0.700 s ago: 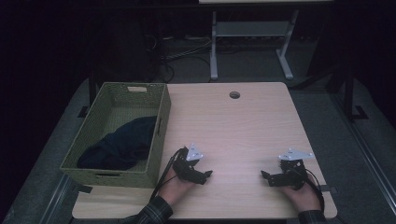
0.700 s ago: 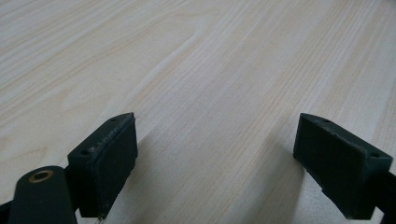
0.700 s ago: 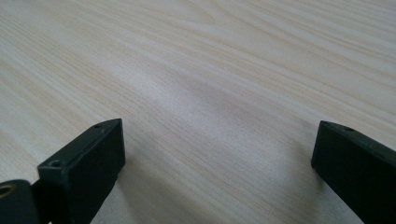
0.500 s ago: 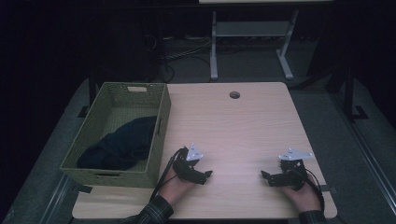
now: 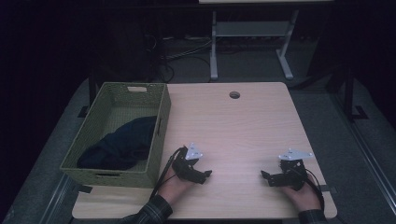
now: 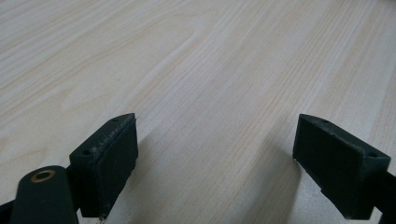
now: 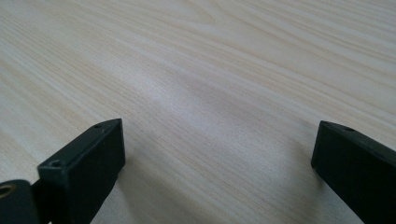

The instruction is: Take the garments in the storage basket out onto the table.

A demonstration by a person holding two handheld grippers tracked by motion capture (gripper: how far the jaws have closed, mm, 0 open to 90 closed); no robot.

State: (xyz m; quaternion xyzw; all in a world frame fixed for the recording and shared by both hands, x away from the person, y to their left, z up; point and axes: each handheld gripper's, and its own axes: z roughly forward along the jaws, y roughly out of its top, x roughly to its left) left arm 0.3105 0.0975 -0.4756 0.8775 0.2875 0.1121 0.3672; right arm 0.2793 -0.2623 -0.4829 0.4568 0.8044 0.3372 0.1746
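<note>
A woven green basket [image 5: 161, 122] stands on the left side of the light wooden table [image 5: 233, 130] with a dark blue cloth [image 5: 119, 144] bunched inside it. My left gripper [image 5: 205, 174] rests low over the table near the front edge, just right of the basket, jaws wide apart. In the left gripper view the left gripper [image 6: 215, 163] has only bare wood between its pads. My right gripper [image 5: 266, 177] sits near the front right of the table. Its jaws also stand apart over bare wood in the right gripper view, where the right gripper [image 7: 217, 172] holds nothing.
A round cable hole [image 5: 234, 94] lies near the table's far edge. Behind the table a white metal frame [image 5: 252, 37] and cables stand on the dark floor. Grey floor mats flank the table on both sides.
</note>
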